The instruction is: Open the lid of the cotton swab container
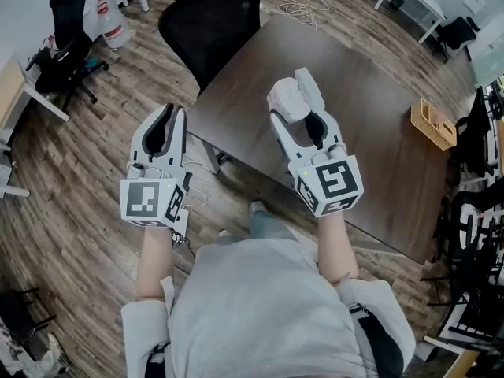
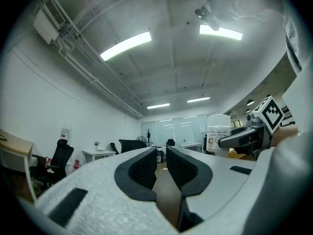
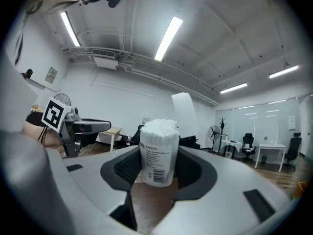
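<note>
The cotton swab container (image 1: pixel 283 98) is a small white tub, held upright above the dark table (image 1: pixel 378 156). My right gripper (image 1: pixel 293 105) is shut on its sides. In the right gripper view the container (image 3: pixel 157 155) shows its label, white swab tips at the top and its lid (image 3: pixel 185 112) standing up behind it. My left gripper (image 1: pixel 175 110) hovers to the left, apart from the container, over the floor by the table's corner. Its jaws (image 2: pixel 161 153) stand almost together with only a narrow slit and nothing between them. The left gripper view has the container (image 2: pixel 217 131) off to the right.
A black office chair (image 1: pixel 209 14) stands at the table's far corner. A woven basket (image 1: pixel 433 123) sits near the table's right edge. More chairs and desks stand around on the wood floor (image 1: pixel 87 172). White cables (image 1: pixel 303 6) lie beyond the table.
</note>
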`<state>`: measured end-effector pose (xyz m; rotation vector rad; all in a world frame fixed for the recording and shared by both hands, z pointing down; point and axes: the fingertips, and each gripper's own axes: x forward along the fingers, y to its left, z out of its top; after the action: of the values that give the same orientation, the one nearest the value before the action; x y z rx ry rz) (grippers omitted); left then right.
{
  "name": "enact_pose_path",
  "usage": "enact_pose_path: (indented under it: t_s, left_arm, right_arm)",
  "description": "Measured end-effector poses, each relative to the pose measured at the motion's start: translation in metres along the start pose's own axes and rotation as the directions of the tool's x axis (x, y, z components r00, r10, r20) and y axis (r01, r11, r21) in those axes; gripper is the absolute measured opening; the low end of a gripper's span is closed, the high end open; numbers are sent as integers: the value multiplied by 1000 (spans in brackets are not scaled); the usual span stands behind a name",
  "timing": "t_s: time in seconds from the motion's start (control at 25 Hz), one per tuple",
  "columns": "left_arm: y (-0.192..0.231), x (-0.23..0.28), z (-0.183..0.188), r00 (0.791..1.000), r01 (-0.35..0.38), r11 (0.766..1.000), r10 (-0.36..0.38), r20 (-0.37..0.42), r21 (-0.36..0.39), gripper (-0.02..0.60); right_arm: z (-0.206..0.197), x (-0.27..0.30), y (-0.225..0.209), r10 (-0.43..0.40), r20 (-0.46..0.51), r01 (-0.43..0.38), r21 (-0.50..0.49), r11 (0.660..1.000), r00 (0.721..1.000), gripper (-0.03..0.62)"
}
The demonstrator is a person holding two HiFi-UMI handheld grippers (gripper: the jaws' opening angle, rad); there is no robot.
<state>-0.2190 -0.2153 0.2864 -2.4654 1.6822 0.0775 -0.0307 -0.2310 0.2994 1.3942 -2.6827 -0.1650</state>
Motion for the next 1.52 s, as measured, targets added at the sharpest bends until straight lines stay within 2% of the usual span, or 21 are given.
enact_pose_path:
  t_s: [0.52,1.16,1.52]
  left_arm:
    - [10,-37,-8,998,-65,998,66,-14,21,64]
    - [13,-61,2,996,-90,993,89,19,74,64]
    - [17,-61,5,994,-101,993,99,34,53,64]
  right_arm:
    - [1,-12,15,-51,13,51,17,999,999,193]
    - [6,-21,35,-74,30,74,2,997,997,193]
    - [10,-20,37,-79,38,79,-4,997,996,192]
